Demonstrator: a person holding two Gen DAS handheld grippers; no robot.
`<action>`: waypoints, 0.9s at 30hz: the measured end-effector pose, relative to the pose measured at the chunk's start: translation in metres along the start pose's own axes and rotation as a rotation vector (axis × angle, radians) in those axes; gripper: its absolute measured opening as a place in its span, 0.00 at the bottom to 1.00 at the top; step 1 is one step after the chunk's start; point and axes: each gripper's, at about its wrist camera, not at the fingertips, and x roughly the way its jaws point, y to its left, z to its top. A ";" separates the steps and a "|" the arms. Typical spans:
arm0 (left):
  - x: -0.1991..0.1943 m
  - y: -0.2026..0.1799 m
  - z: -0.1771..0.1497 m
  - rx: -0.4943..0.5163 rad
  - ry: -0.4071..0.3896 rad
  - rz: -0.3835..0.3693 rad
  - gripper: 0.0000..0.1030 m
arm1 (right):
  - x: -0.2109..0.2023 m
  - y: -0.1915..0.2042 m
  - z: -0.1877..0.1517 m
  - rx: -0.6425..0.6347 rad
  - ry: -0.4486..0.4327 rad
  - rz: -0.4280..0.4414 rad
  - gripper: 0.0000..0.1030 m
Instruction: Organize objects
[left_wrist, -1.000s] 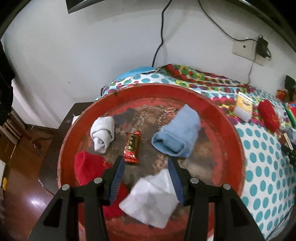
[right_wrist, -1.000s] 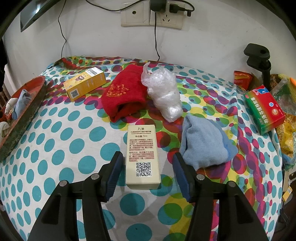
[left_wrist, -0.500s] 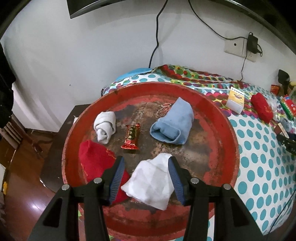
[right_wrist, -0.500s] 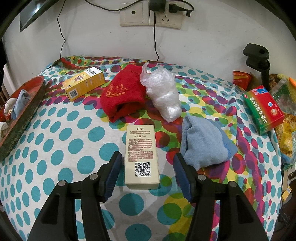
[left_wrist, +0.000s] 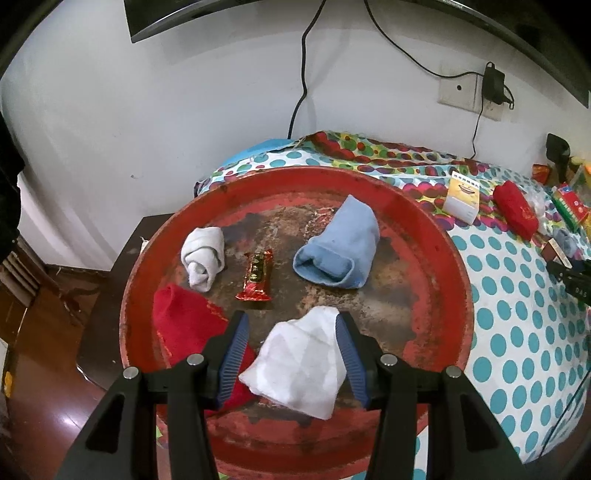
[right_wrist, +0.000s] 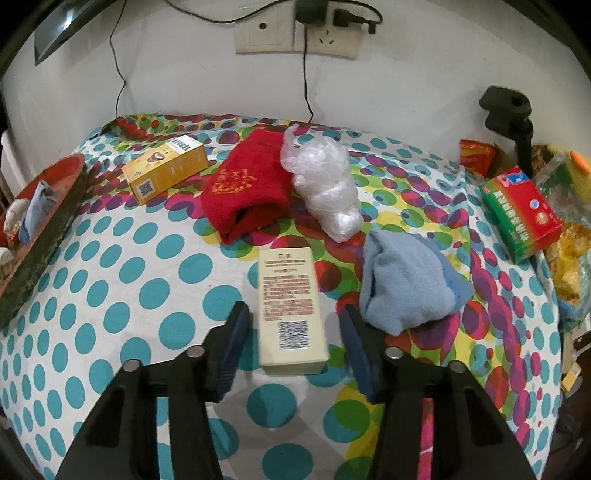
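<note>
Fingers (right_wrist: 236, 343) of the right gripper (right_wrist: 291, 347) are closing around the cream box (right_wrist: 290, 306) (not yet touching), which lies on the dotted cloth (right_wrist: 110, 295), its long axis running along them.

Red tray (left_wrist: 436, 236) – polka-dot cloth (right_wrist: 122, 280)

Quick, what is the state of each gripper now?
Left gripper: open around the white cloth, not pressing it.
Right gripper: closing around the cream box, pads not touching yet.
</note>
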 end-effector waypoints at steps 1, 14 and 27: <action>0.000 0.000 0.000 0.001 0.002 0.001 0.49 | -0.001 0.005 0.001 -0.008 0.002 -0.010 0.34; 0.002 0.006 0.000 -0.014 0.022 0.000 0.49 | -0.014 0.034 0.009 -0.030 0.002 -0.045 0.27; -0.005 0.030 0.002 -0.069 0.000 0.012 0.49 | -0.038 0.087 0.015 -0.090 -0.023 0.051 0.27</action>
